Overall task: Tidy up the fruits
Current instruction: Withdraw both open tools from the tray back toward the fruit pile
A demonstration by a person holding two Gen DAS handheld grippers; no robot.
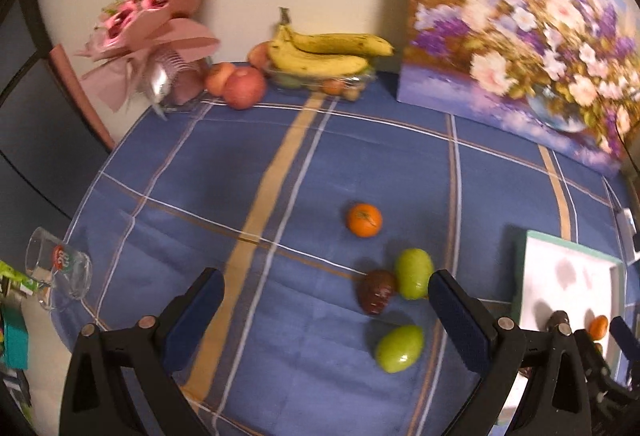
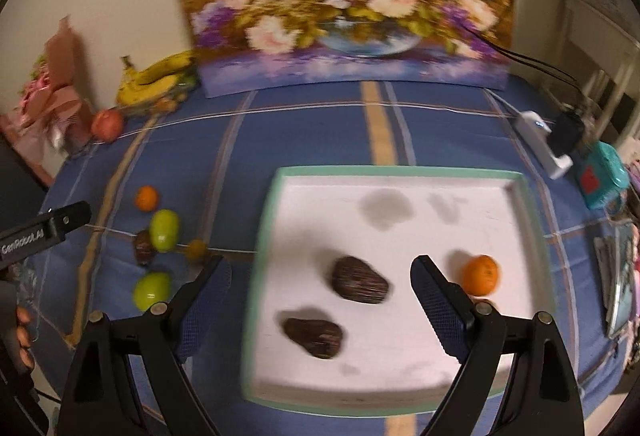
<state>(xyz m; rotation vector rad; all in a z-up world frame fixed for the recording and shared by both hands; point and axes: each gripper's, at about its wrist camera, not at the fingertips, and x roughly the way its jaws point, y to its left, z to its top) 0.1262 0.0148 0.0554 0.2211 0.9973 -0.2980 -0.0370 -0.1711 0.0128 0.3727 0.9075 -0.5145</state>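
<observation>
On the blue checked tablecloth lie an orange (image 1: 364,220), a dark brown fruit (image 1: 377,291) and two green fruits (image 1: 414,273) (image 1: 399,349). My left gripper (image 1: 326,300) is open and empty, just short of them. A white tray with a green rim (image 2: 280,176) holds two dark brown fruits (image 2: 360,279) (image 2: 314,332) and an orange (image 2: 481,275). My right gripper (image 2: 320,286) is open and empty above the tray, around the nearer-middle dark fruit. A small yellow-brown fruit (image 2: 197,249) lies left of the tray.
A dish with bananas (image 1: 328,54) and apples (image 1: 244,86) stands at the back, beside a pink bouquet (image 1: 148,32). A flower painting (image 1: 520,36) leans on the wall. A glass (image 1: 60,268) lies at the left edge. A white charger (image 2: 540,144) and teal box (image 2: 600,176) sit right.
</observation>
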